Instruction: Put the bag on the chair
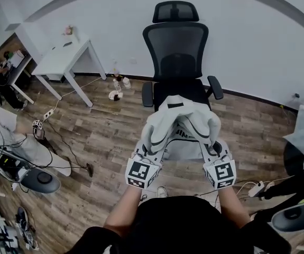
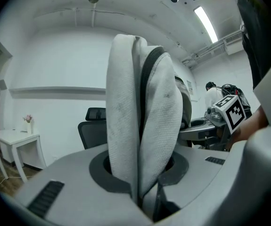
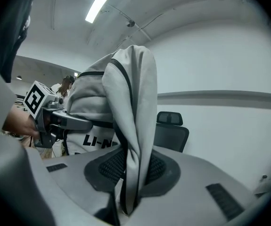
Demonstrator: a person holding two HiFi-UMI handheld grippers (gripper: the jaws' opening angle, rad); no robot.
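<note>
Grey-white bag (image 1: 186,121): hanging at office chair (image 1: 177,52) seat's front edge.
Left gripper (image 2: 144,199), right gripper (image 3: 125,201): fingers clamping bag's top folds.

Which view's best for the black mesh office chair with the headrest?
Head view: the black mesh office chair shows from headrest to armrests, only its seat partly hidden behind the white fabric bag. Left gripper view: the chair is just headrest and upper back beside the bag. Right gripper view: the chair, same.
</note>
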